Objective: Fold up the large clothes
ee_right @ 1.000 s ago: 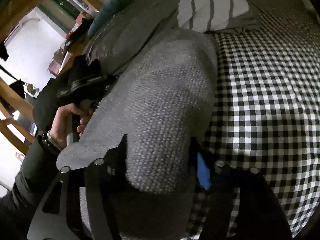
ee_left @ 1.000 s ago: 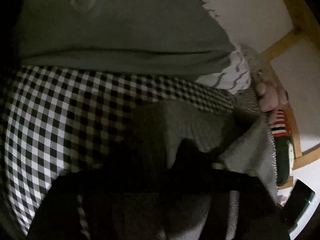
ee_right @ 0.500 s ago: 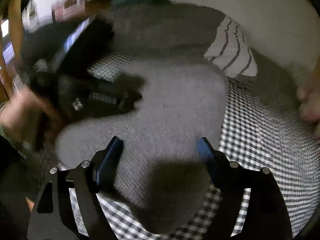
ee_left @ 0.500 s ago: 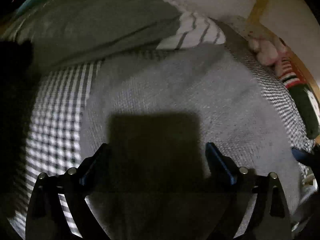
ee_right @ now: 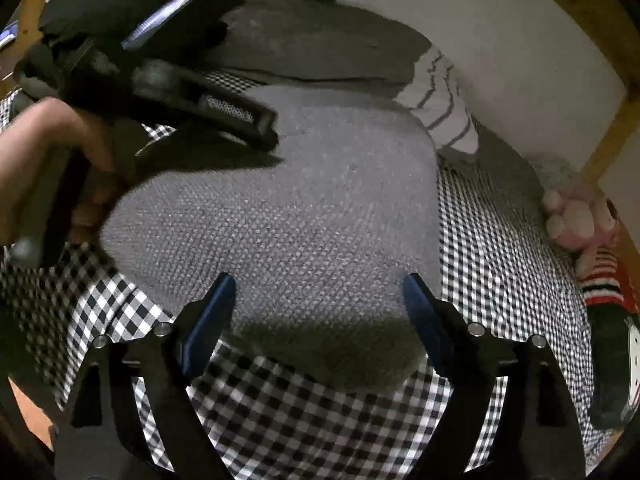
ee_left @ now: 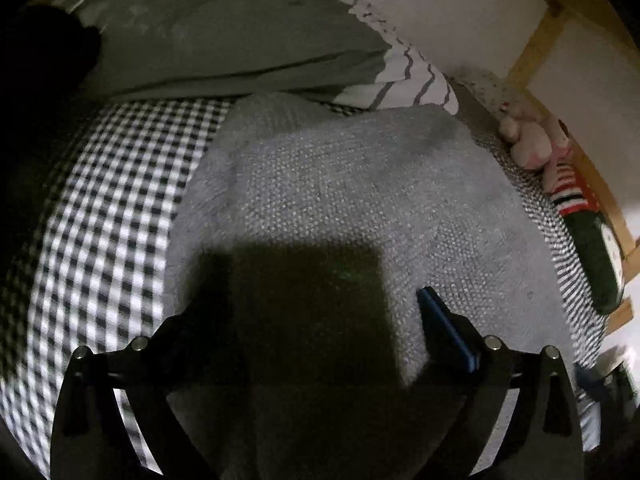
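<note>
Right wrist view: grey knitted garment (ee_right: 280, 216) lies flat at centre frame on the checked bedcover (ee_right: 304, 420)
Right gripper (ee_right: 316, 312) hovers at lower centre, jaws opening, nothing clamped between them. Left gripper (ee_left: 316, 320) likewise spread wide over the garment, gripping nothing. A hand (ee_right: 48, 160) at the left edge carries it

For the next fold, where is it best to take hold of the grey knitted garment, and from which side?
Probably by the near rounded edge of the grey knitted garment, where it ends on the checked sheet. That edge lies free, directly between the fingers of the right gripper, whose jaws are opening with nothing pinched. Come low from the near side, one finger sliding under the edge. The far edge runs toward the pillows and looks harder to reach.
</note>
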A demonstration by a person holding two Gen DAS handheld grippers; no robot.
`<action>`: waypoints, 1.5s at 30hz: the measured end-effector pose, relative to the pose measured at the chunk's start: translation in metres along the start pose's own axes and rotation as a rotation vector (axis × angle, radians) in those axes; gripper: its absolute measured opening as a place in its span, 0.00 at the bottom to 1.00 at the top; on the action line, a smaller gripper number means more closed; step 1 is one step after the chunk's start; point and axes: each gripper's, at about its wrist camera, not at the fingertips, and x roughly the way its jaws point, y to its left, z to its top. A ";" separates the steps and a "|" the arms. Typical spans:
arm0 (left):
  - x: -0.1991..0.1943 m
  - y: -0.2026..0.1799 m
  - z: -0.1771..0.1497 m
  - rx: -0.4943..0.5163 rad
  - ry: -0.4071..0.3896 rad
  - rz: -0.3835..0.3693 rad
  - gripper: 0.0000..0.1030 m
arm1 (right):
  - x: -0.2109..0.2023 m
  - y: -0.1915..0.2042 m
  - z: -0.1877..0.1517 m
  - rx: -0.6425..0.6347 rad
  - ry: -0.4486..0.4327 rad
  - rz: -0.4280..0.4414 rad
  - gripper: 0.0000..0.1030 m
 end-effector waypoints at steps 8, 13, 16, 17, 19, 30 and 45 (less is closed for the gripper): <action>-0.003 -0.014 -0.042 0.075 -0.068 0.033 0.96 | 0.003 -0.011 -0.005 0.077 0.025 0.019 0.82; 0.001 -0.005 -0.043 0.048 -0.056 -0.015 0.96 | -0.005 -0.008 -0.002 0.114 0.017 0.020 0.83; 0.002 -0.004 -0.045 0.044 -0.070 -0.012 0.96 | -0.036 -0.025 -0.002 0.229 -0.031 0.186 0.84; -0.001 -0.003 -0.046 0.045 -0.071 -0.011 0.96 | -0.043 -0.041 -0.002 0.293 -0.054 0.268 0.88; -0.005 -0.004 -0.049 0.044 -0.075 -0.008 0.96 | -0.053 -0.081 -0.002 0.455 -0.099 0.365 0.97; -0.014 -0.004 -0.058 0.042 -0.095 0.000 0.96 | 0.086 -0.161 -0.025 0.868 0.221 0.783 0.97; -0.015 -0.004 -0.059 0.031 -0.101 -0.006 0.96 | 0.140 -0.112 -0.022 0.924 0.269 0.928 0.81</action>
